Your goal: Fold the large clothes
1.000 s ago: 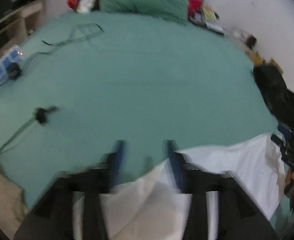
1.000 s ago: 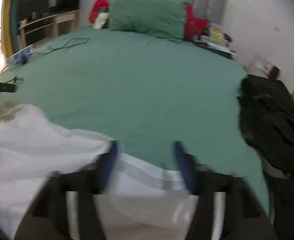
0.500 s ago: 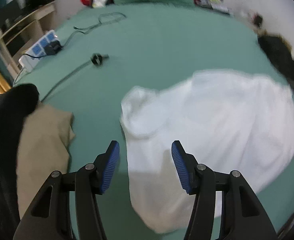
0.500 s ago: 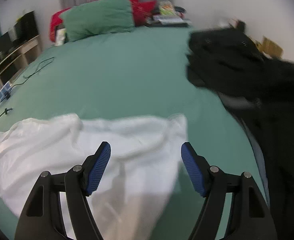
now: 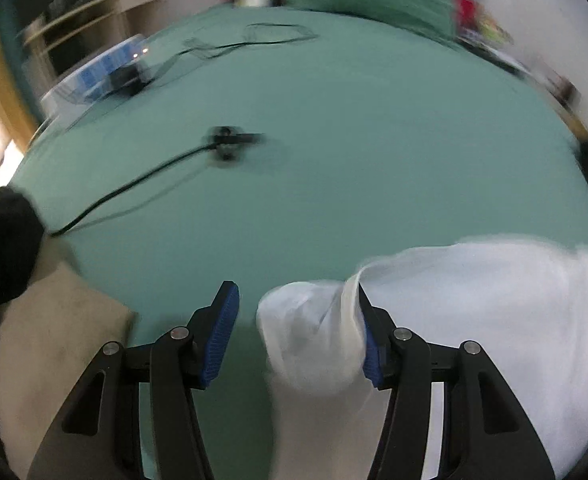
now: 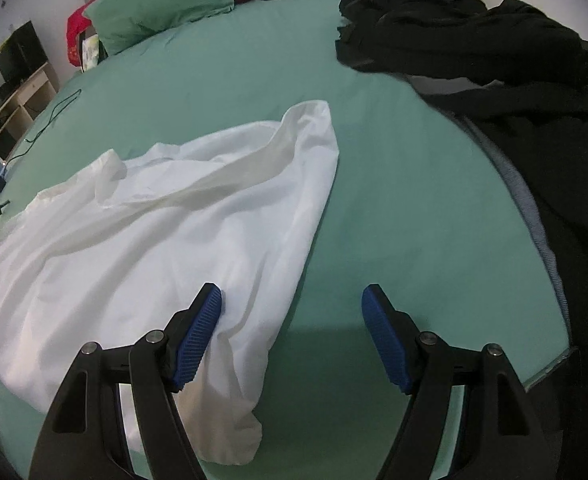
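Note:
A large white garment [image 6: 166,236] lies crumpled on the green bed sheet [image 6: 393,200], spread from the lower left toward the middle. My right gripper [image 6: 292,324] is open just above its near right edge, the left pad over the cloth. In the left wrist view the garment [image 5: 473,300] lies at the lower right, a bunched corner [image 5: 309,332] between the open jaws of my left gripper [image 5: 295,328], against the right pad. The view is blurred.
Black clothes [image 6: 513,72] are piled along the bed's right side. A beige garment [image 5: 58,340] and a black one [image 5: 2,240] lie at the left. A black cable [image 5: 230,144] and a power strip [image 5: 98,76] lie on the sheet. Pillows [image 6: 162,8] are at the head.
Both grippers let go of the white garment, which dropped onto the sheet. The left gripper has since moved close to the garment's left corner; the right has come down to its right edge.

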